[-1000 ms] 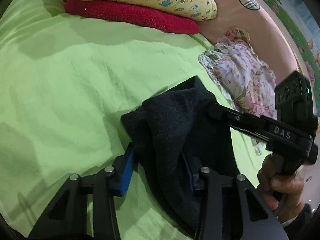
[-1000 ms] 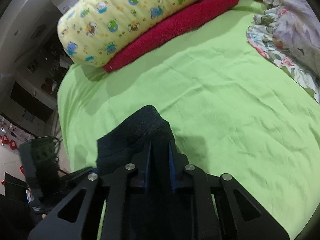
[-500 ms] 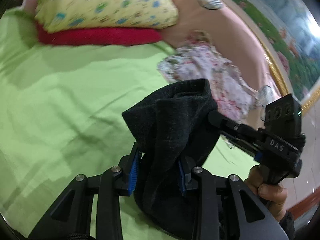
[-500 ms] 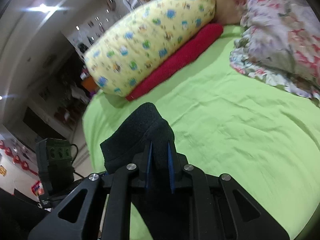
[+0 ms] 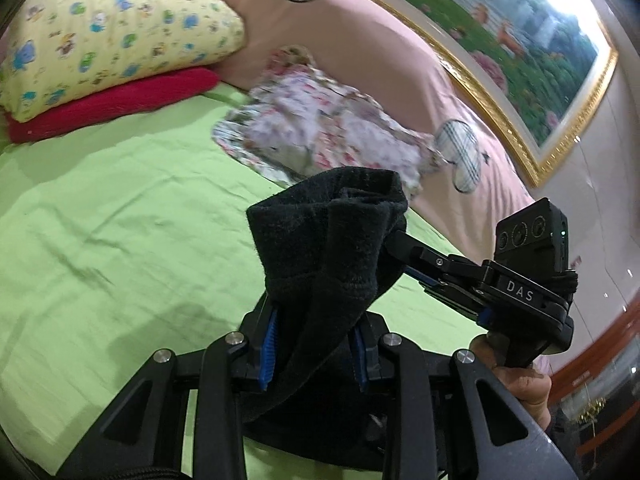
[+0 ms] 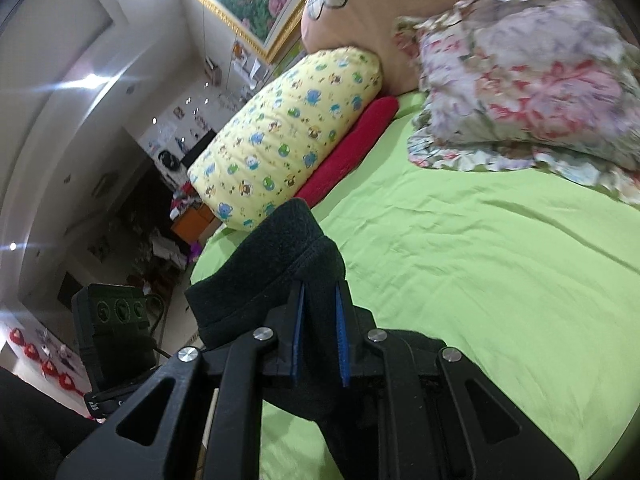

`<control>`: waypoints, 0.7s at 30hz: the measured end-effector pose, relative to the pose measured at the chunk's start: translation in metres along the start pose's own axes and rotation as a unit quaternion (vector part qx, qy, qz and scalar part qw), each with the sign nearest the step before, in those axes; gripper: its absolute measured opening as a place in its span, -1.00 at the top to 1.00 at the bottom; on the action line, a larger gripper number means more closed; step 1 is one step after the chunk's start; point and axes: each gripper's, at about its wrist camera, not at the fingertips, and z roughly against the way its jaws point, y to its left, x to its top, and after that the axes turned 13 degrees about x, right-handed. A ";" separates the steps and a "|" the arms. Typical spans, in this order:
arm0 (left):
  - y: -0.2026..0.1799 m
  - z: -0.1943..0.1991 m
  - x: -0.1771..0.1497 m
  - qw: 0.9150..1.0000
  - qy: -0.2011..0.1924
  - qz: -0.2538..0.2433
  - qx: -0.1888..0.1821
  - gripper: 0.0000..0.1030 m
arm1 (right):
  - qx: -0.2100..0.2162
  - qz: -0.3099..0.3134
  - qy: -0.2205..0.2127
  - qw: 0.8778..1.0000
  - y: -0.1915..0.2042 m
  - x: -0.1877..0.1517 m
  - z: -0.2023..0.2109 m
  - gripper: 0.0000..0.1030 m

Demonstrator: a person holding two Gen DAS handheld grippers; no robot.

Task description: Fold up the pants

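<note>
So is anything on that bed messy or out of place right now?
Only the floral bedding: it lies crumpled in a heap on the green sheet near the headboard, while the yellow pillow sits neatly on the red one. The dark pants are bunched up, but both grippers are holding them for folding.

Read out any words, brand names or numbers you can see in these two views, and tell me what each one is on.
"DAS": white letters on the black body of the right tongs, seen from the left wrist view.
A small white label on the body of the left tongs, low at the left of the right wrist view: cut off and too small to read.
Papers and stickers on the far wall: too small and blurred to read.
</note>
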 end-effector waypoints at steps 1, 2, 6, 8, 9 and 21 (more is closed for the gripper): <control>-0.006 0.003 -0.004 1.000 0.002 -0.006 -0.005 0.44 | -0.001 -0.002 -0.006 1.000 0.000 -0.003 0.007 0.70; -0.013 0.002 -0.005 1.000 0.004 -0.011 -0.008 0.44 | -0.003 -0.005 -0.013 1.000 -0.001 -0.007 0.016 0.70; -0.041 0.005 -0.019 0.999 0.013 -0.040 -0.026 0.44 | -0.008 -0.013 -0.034 0.999 -0.002 -0.021 0.044 0.70; -0.051 0.005 -0.027 0.998 0.019 -0.050 -0.034 0.44 | -0.014 -0.018 -0.044 0.999 -0.004 -0.030 0.060 0.70; -0.057 0.005 -0.031 0.997 0.022 -0.056 -0.038 0.44 | -0.016 -0.023 -0.051 0.998 -0.006 -0.035 0.069 0.70; -0.134 0.001 -0.087 0.984 0.065 -0.143 -0.083 0.44 | -0.025 -0.051 -0.124 0.991 -0.016 -0.084 0.148 0.70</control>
